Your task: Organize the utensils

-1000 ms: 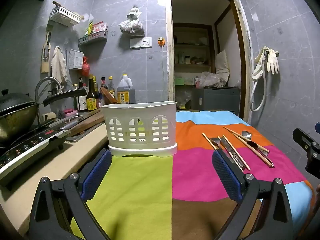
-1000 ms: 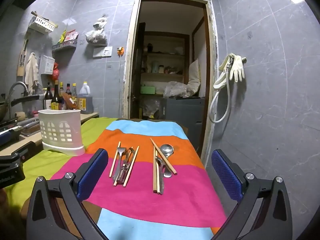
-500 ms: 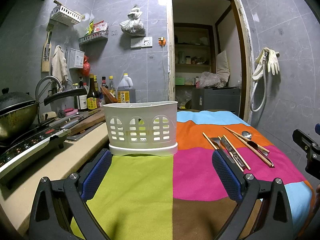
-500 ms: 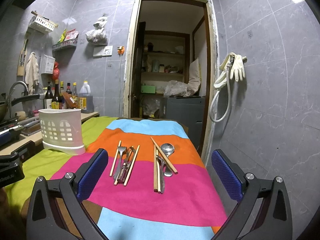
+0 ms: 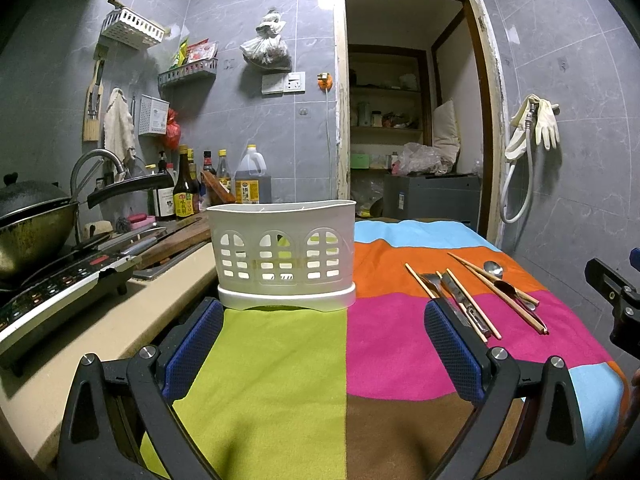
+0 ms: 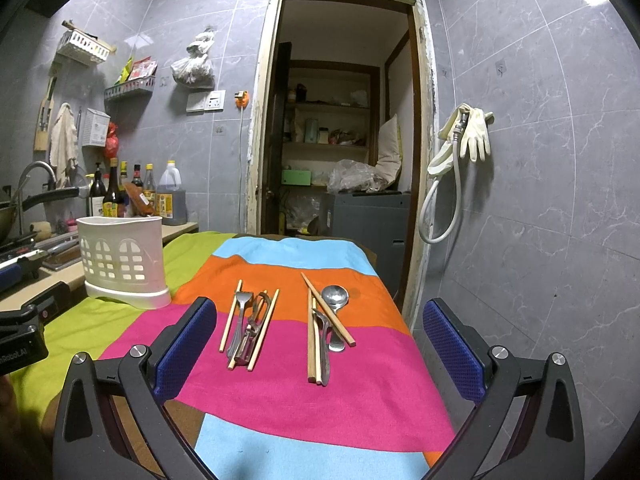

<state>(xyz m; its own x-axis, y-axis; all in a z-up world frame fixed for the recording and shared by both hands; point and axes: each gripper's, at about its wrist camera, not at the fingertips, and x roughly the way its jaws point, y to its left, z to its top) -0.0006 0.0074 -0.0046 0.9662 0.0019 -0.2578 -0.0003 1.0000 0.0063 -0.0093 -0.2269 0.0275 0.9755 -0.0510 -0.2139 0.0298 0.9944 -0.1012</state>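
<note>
Both grippers spread, empty.
Left gripper [image 5: 324, 344] faces white basket [image 5: 285, 252]; right gripper [image 6: 320, 348] faces utensils [image 6: 280, 320] on striped cloth [image 6: 340, 400].

Black-framed left gripper [image 5: 324, 352] and right gripper [image 6: 320, 352], blue textured pads [image 6: 185, 348], silver screws.

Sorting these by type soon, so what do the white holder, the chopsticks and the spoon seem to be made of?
White holder: seemingly plastic, matte, with moulded arched cut-outs. Chopsticks: probably wood or bamboo, pale tan and dull. Spoon: apparently metal, likely steel, grey with a shiny bowl.
</note>
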